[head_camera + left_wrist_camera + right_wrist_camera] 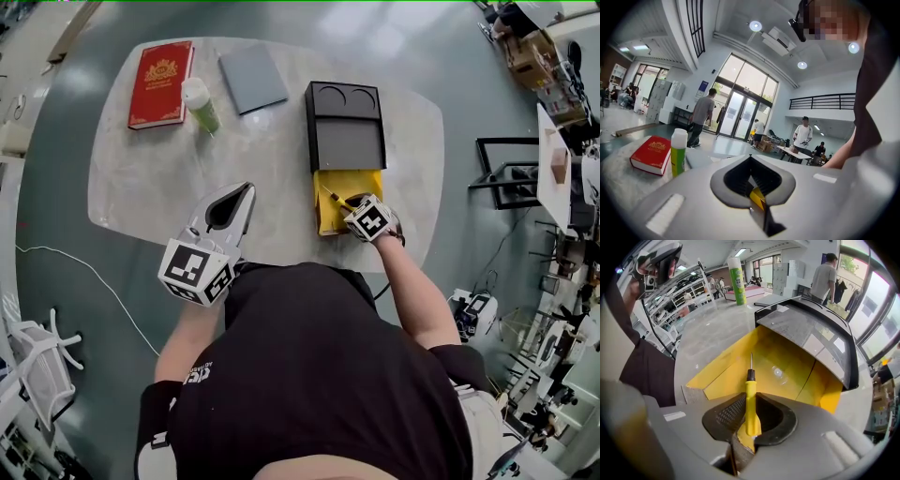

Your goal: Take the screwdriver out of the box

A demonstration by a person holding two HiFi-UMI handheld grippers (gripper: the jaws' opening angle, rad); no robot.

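Screwdriver [750, 383]: yellow handle, thin shaft; lies inside the box, tip pointing toward the covered end.
Box [787, 364]: yellow interior exposed at your end, black lid [345, 141] slid back over the far part; stands on the table [169, 178] near its front edge.
Progress: grasp made, by the look of it; lift-out not yet done, as the tool is still within the yellow walls.
Right gripper [750, 411]: jaws partly closed, pads against the handle's sides.
Right hand pose: you point it steeply down into the open end.
Left gripper [751, 180]: jaw tips together, nothing held.
Left hand pose: you hold it nearly level at the table's near edge, well apart from the box.
Remaining: raise the tool clear and set it outside.
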